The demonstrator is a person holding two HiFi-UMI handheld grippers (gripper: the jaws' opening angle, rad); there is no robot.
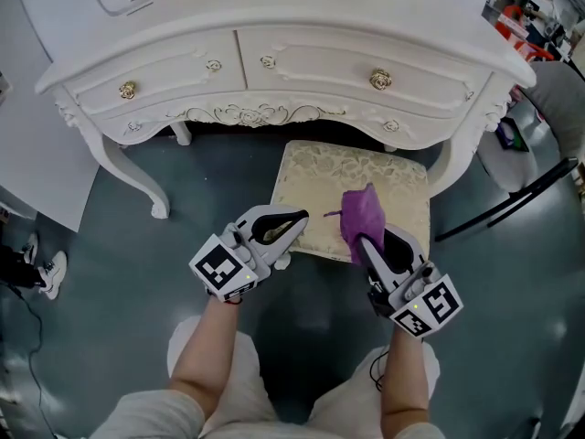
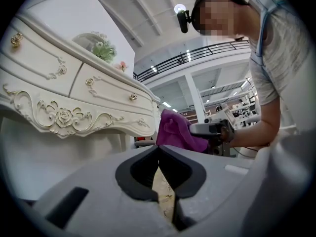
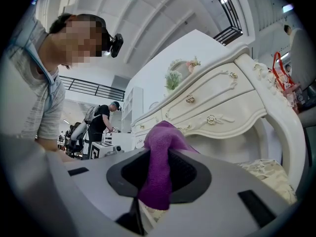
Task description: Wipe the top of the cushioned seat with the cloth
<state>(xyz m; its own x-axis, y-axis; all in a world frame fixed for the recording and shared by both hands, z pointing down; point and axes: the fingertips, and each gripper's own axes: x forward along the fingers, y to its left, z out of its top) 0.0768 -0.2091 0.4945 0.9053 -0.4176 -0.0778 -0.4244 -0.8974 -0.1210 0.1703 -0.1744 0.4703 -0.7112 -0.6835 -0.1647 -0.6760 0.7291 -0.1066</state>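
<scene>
The cushioned seat (image 1: 315, 186) is a cream, patterned stool tucked partly under the white dressing table. A purple cloth (image 1: 361, 216) hangs bunched over the seat's front right part, with my right gripper (image 1: 368, 242) shut on it; in the right gripper view the purple cloth (image 3: 160, 169) fills the gap between the jaws. My left gripper (image 1: 292, 224) is shut with nothing in it, at the seat's front left edge. In the left gripper view the closed jaws meet over the seat's fabric (image 2: 164, 194), and the purple cloth (image 2: 177, 132) shows beyond them.
The white dressing table (image 1: 274, 71) with gold knobs stands over the seat's far side, its curved legs (image 1: 137, 186) at either side. A dark chair base (image 1: 512, 204) lies at the right. A person's shoe (image 1: 50, 273) is at the left on the grey floor.
</scene>
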